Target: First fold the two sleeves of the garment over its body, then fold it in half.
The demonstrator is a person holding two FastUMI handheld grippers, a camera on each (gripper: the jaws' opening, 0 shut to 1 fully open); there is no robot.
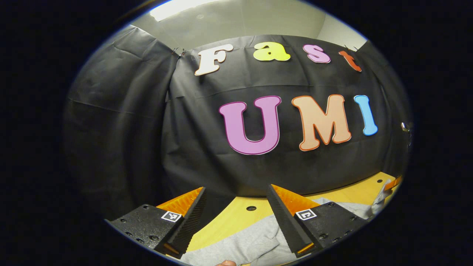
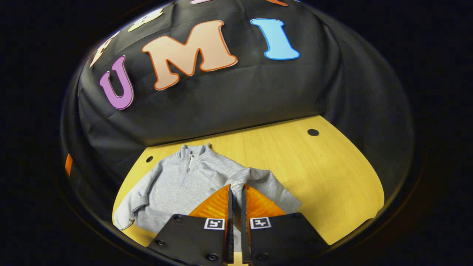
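My right gripper (image 2: 235,192) has its jaws clenched on the cuff of the right sleeve (image 2: 255,177) of the grey quarter-zip sweatshirt (image 2: 184,181), which lies flat on the yellow worktop (image 2: 325,173), collar toward the back wall. That sleeve is doubled in toward the chest. My left gripper (image 1: 236,207) hangs above the garment's edge, jaws released and wide apart, holding nothing. The other sleeve (image 2: 127,208) lies out to the side, not yet folded. I judge the fleece soft, light and limp, so it will drape and bunch; I would pinch the ribbed cuff, where the fabric is thickest, and carry it low
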